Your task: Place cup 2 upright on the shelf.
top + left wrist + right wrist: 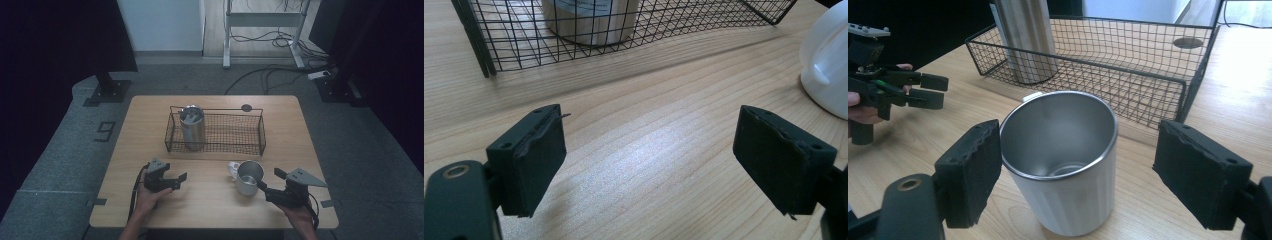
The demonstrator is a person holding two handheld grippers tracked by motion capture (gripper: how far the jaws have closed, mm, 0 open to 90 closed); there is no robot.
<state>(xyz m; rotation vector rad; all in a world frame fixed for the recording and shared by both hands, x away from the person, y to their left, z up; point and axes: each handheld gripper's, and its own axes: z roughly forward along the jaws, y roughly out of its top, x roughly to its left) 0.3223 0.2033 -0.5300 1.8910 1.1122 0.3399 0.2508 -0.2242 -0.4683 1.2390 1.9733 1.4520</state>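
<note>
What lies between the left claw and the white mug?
Only bare wooden table, as the high view shows: nothing lies between the left claw and the white mug.

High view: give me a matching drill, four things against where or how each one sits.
Things:
1. steel flask
2. white mug
3. left tongs
4. wire basket

Places or states:
A. standing on bare wood between the right tongs' pads
B. upright inside the basket's left end
C. nothing between its pads, above bare table
D. across the middle of the table, beyond the mug

Pairs: 1-B, 2-A, 3-C, 4-D
</note>
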